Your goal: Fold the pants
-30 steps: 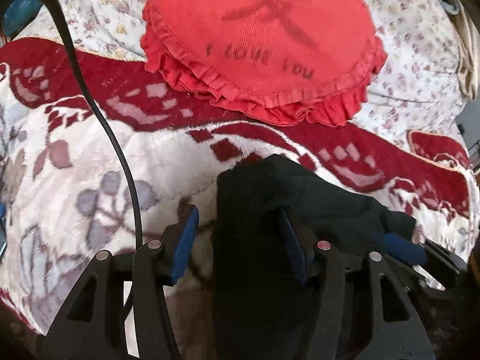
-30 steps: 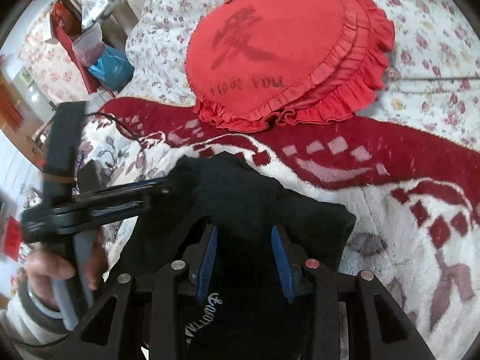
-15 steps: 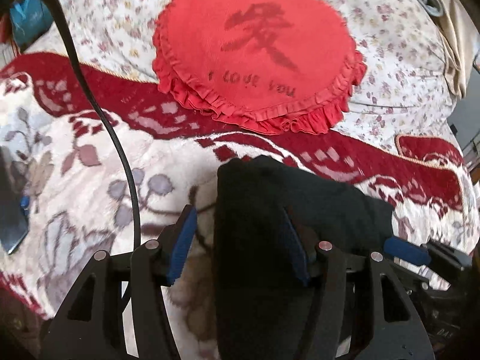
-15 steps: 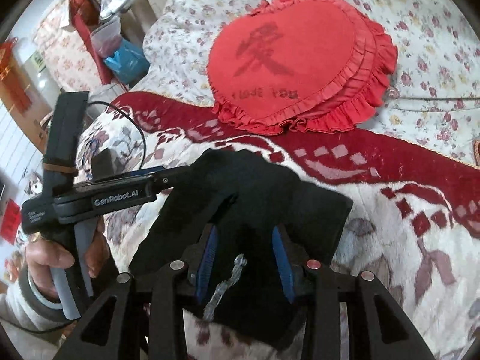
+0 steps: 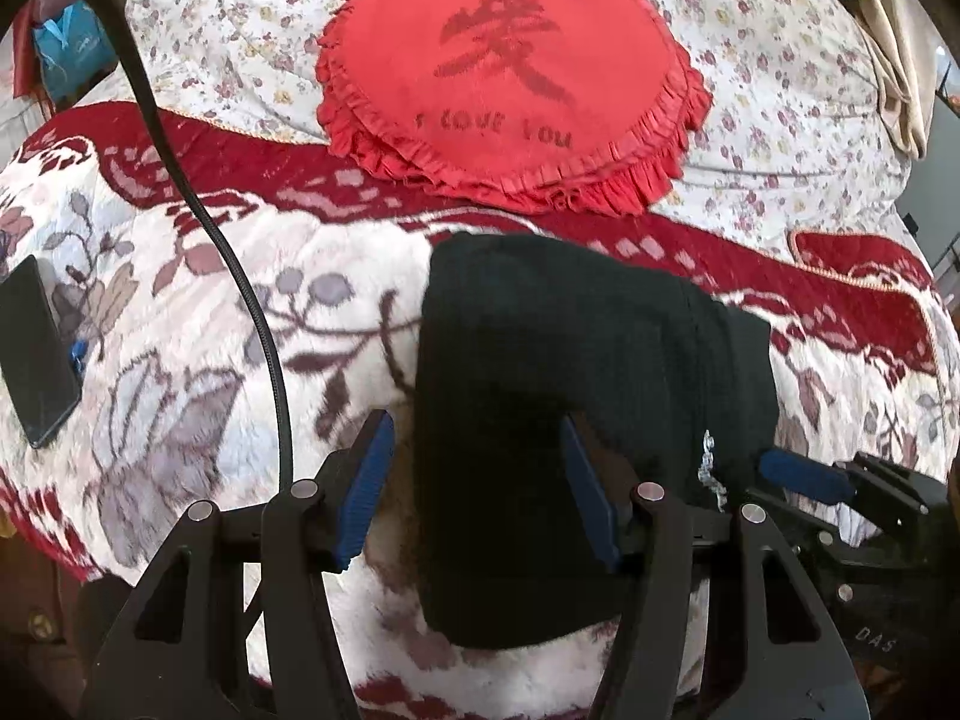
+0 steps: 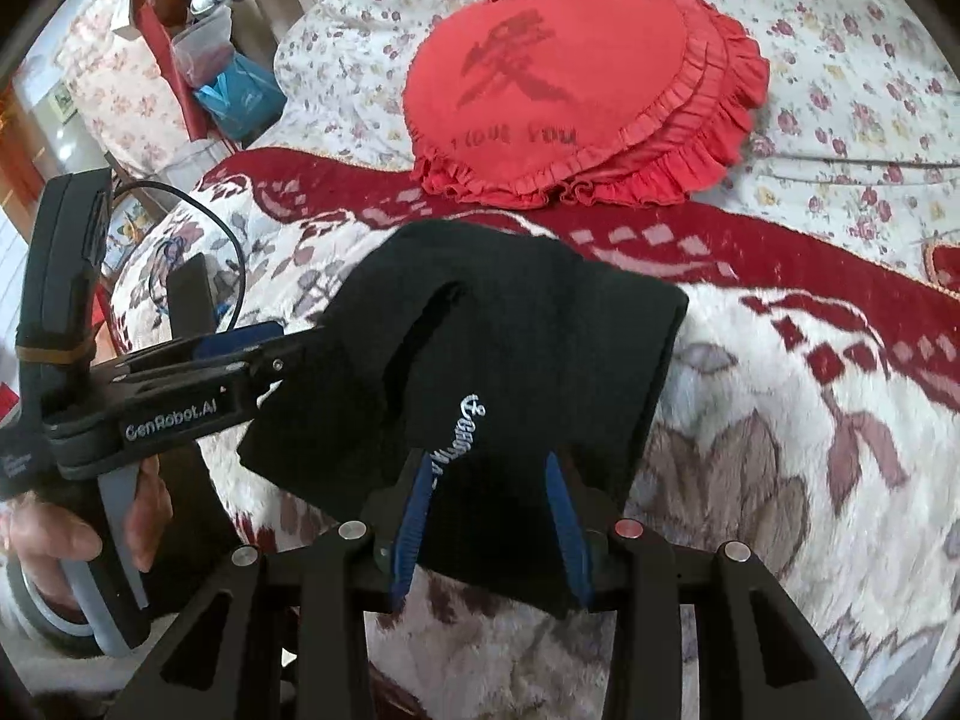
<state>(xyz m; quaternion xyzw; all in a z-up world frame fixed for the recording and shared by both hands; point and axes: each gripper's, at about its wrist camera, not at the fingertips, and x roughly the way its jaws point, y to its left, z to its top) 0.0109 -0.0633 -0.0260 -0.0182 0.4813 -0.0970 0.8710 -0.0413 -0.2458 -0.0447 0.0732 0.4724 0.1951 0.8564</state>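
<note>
Pulled nearer and higher than a second ago, the black pants (image 5: 576, 372) are draped over both grippers above the blanket's (image 5: 198, 360) near edge. The left gripper (image 5: 477, 489) looks unclenched; the right gripper (image 6: 489, 507) cannot be judged. Slippage is risked. Beyond, a heart-shaped cushion (image 5: 510, 72) is seen.

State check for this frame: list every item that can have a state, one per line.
black pants: folded into a compact bundle, lying on the blanket, near edge between both grippers' fingers.
left gripper: open, fingers either side of the pants' edge.
right gripper: open, fingers straddling the pants' near edge.
red heart cushion: flat on the floral bedspread, apart from the pants.
black phone: lying flat on the blanket, screen dark.
</note>
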